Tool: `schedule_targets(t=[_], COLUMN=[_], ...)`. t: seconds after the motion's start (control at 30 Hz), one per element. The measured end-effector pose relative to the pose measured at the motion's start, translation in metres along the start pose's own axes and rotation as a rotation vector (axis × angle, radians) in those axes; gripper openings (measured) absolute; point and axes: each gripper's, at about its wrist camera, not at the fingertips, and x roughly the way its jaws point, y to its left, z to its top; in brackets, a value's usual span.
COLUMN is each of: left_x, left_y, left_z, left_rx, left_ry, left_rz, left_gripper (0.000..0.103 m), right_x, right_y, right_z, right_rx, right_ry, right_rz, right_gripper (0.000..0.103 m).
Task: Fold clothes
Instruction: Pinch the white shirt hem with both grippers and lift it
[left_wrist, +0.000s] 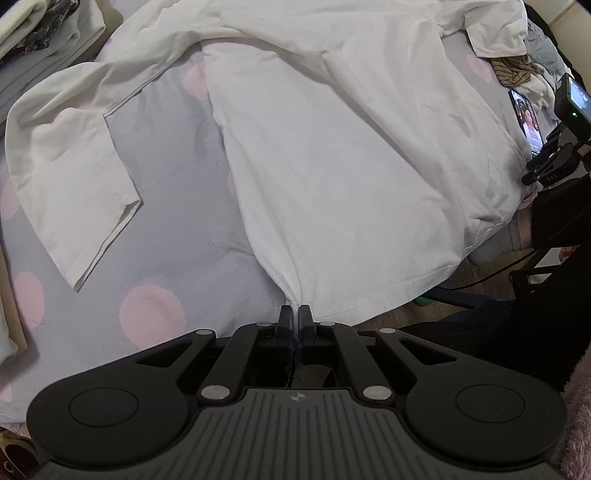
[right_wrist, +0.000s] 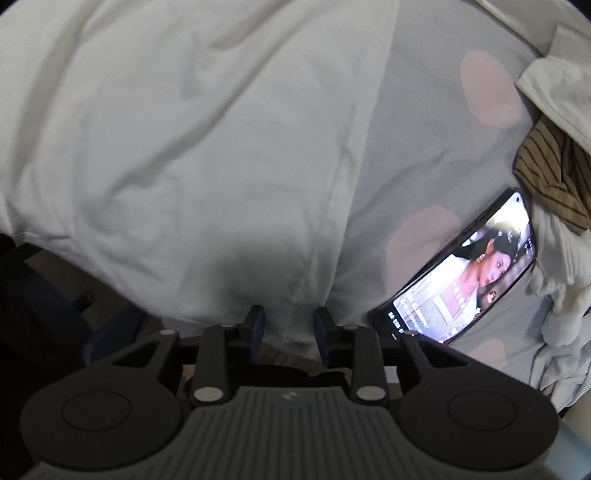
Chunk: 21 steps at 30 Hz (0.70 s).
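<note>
A white long-sleeved shirt (left_wrist: 332, 147) lies spread on a grey bedspread with pink dots (left_wrist: 177, 206). One sleeve (left_wrist: 74, 177) stretches toward the left. My left gripper (left_wrist: 295, 314) is shut on the shirt's bottom hem corner, and the cloth is bunched between its fingers. In the right wrist view the same shirt (right_wrist: 184, 147) fills the frame, its hem hanging over the bed's edge. My right gripper (right_wrist: 290, 319) is open, its fingers either side of the hem's other corner. The right gripper's body (left_wrist: 554, 162) shows at the right of the left wrist view.
A lit phone (right_wrist: 465, 273) lies on the bedspread just right of my right gripper. A brown striped garment (right_wrist: 546, 173) and other crumpled clothes (right_wrist: 561, 295) are piled at the right. Folded clothes (left_wrist: 44, 37) are stacked at the far left. Wooden floor (left_wrist: 399, 314) lies below the bed edge.
</note>
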Motion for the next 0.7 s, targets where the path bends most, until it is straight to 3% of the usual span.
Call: schedule_targets(t=[0.07, 0.17, 0.37, 0.5, 0.7], left_x=[0.001, -0.001, -0.027, -0.048, -0.051], left_y=[0.000, 0.002, 0.006, 0.001, -0.017], left_z=[0.002, 0.004, -0.002, -0.013, -0.028], left_rx=[-0.004, -0.012, -0.038, -0.007, 0.060], left_ry=[-0.003, -0.011, -0.038, -0.001, 0.105], left_rz=[-0.001, -0.009, -0.065, -0.057, -0.060], left_gripper=[0.001, 0.001, 0.001, 0.001, 0.001], right_x=[0.001, -0.008, -0.071, -0.107, -0.101], right_y=[0.003, 0.009, -0.003, -0.012, 0.007], right_z=[-0.001, -0.004, -0.017, -0.035, -0.042], right_rx=[-0.015, -0.051, -0.062, -0.085, -0.159], right_ry=[-0.003, -0.013, -0.054, -0.019, 0.057], right_rz=[-0.009, -0.018, 0.042, 0.034, 0.043], right_gripper=[0.018, 0.010, 0.008, 0.007, 0.007])
